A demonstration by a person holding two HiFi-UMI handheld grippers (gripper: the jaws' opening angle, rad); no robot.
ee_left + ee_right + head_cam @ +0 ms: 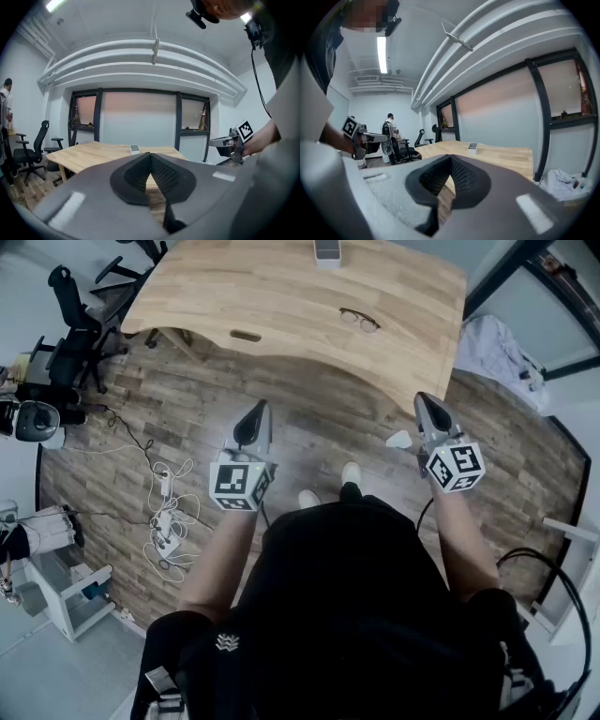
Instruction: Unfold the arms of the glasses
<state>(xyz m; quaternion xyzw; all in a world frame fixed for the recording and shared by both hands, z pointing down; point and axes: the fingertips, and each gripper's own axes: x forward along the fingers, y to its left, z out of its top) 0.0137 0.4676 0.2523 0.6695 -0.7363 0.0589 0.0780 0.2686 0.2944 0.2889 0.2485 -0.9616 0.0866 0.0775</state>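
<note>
Tool status: left tool [256, 413] and right tool [428, 404] are both fully closed and empty, held over the floor short of the worktop [234, 287]. On the worktop the glasses [359, 320] lie at one o'clock, well apart from both tools; their arm position is too small to confirm. Risks, as judged: jaws arriving unopened would shove the light frame across the wood, and a one-sided pull could strain a hinge.

table [281, 296]: light wood, smooth, matt. floor [319, 427]: dark wood planks, visible grain. glasses [359, 321]: thin dark frame. left gripper [150, 157]: grey matt plastic shell; pads [165, 174] black, finely ribbed.
</note>
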